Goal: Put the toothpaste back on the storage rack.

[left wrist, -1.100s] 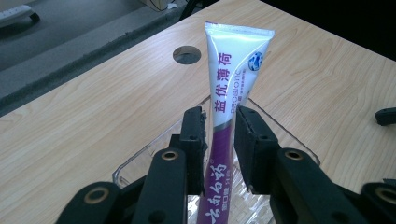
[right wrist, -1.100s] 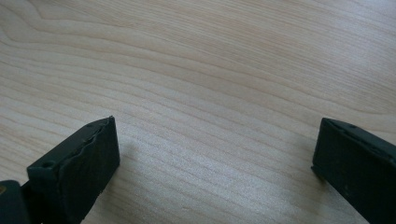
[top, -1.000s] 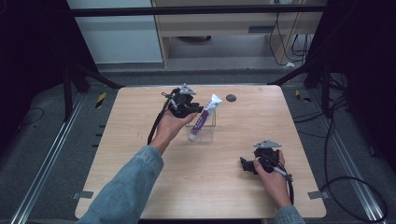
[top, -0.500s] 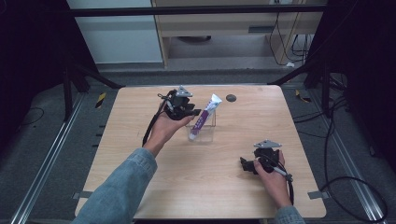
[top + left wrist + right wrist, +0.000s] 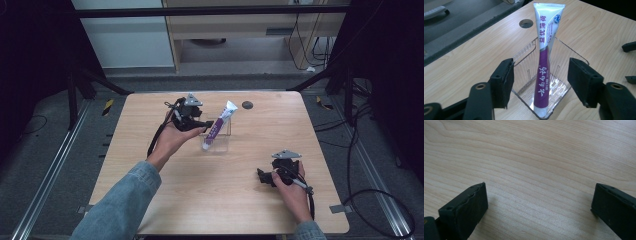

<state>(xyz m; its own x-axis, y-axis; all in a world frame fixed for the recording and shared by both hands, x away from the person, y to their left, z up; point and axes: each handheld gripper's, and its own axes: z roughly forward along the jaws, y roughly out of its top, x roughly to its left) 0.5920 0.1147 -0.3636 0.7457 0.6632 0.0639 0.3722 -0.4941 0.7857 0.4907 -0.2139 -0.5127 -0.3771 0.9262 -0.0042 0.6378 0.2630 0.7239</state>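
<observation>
Two grippers are held low over the wooden table (image 5: pixel 150 165): the left gripper (image 5: pixel 540 77), jaws just opening, is spread clear of a glossy purple-white toothpaste tube (image 5: pixel 544 67) leaning in a clear plastic holder (image 5: pixel 560 90); the right gripper (image 5: pixel 539 202) is held spread, empty.

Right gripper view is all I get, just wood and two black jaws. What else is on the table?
Observer: A toothpaste tube leans in a clear box, flat end up.
Operator: Is anybody grabbing it?
Observer: No. The left gripper has just been opening its jaws. The tube is between them, but the pads are off it.
Operator: So where's my gripper?
Observer: The right gripper is at the near right of the table, jaws open, well away from the box.
</observation>
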